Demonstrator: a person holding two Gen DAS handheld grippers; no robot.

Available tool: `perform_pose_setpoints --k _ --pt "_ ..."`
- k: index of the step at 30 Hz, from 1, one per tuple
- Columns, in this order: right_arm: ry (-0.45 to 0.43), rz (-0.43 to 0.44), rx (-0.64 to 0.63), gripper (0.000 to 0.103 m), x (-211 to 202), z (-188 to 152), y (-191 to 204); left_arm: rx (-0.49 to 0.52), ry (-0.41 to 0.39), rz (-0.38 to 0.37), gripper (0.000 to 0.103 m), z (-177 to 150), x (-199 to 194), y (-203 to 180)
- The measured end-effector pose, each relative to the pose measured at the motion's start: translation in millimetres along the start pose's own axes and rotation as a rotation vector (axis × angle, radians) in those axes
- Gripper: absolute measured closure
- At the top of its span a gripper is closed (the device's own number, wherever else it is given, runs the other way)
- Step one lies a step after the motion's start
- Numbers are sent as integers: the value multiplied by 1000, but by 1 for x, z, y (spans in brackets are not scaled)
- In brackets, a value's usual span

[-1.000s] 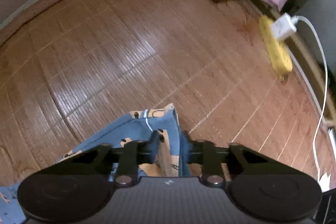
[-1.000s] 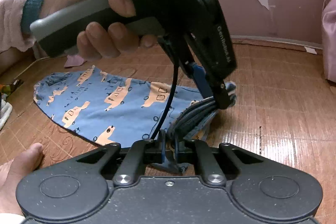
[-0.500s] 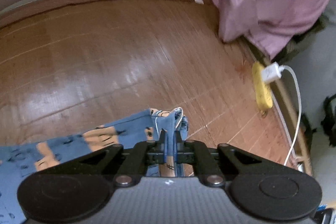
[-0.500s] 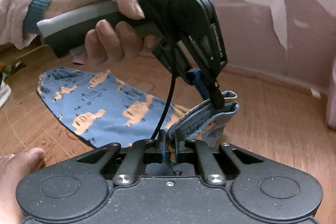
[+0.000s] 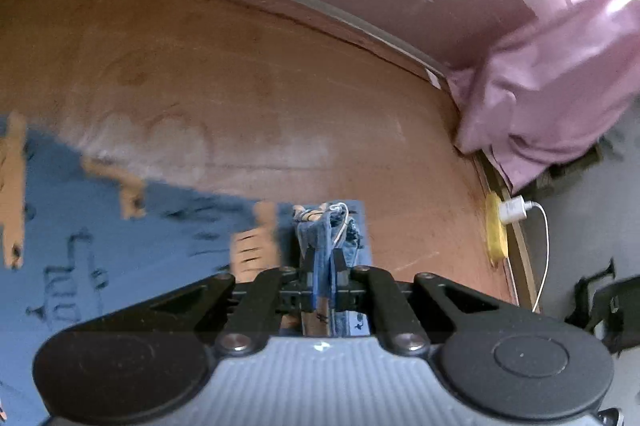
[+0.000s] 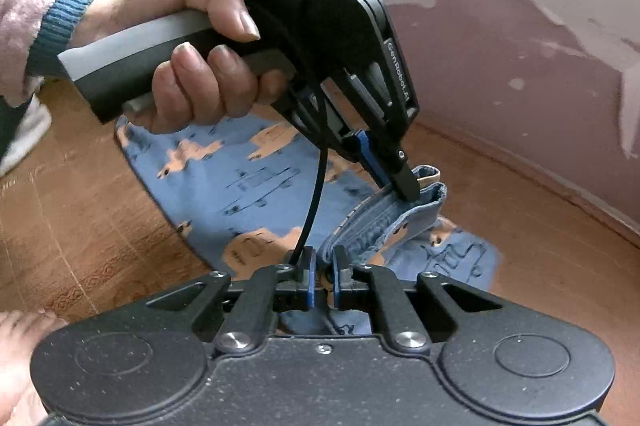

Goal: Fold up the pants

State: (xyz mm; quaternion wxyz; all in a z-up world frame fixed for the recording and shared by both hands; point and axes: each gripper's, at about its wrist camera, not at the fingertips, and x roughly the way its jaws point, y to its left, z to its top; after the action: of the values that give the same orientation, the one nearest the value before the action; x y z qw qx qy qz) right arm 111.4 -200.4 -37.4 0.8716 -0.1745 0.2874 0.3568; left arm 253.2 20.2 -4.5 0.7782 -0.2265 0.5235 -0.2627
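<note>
the left gripper (image 5: 323, 262) pinches the bunched waistband of the blue printed pants (image 6: 248, 186), raised off the wooden floor (image 5: 240, 86). the right gripper (image 6: 321, 266), at 6 o'clock, clamps the same waistband; the legs trail toward 10 o'clock.

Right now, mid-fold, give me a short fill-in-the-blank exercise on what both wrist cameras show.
1. Both grippers are shut on the ____ of the pants.
2. The left gripper is held by a hand in a pink sleeve with a ____ cuff.
3. The pants lie on a ____ floor.
4. Right of the left gripper's view, a white charger is plugged into a ____ power strip.

Missing words: waistband; blue; wooden; yellow
</note>
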Motion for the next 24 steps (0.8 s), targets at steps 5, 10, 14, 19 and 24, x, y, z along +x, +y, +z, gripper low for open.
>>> perform_pose_setpoints --k 5,10,14,19,24 --pt "45 10 -19 90 20 -4 14 -56 9 2 97 -10 9 43" --pt "33 -11 -58 76 17 -13 23 -68 38 8 96 -20 19 59" --pt "30 -53 -63 69 17 -16 27 -68 35 -9 96 -22 20 62" --pt "50 -65 -41 64 21 -14 23 -89 37 -20 96 -23 17 68" --pt "83 -31 -66 64 30 -12 26 -88 38 -12 96 -22 17 66"
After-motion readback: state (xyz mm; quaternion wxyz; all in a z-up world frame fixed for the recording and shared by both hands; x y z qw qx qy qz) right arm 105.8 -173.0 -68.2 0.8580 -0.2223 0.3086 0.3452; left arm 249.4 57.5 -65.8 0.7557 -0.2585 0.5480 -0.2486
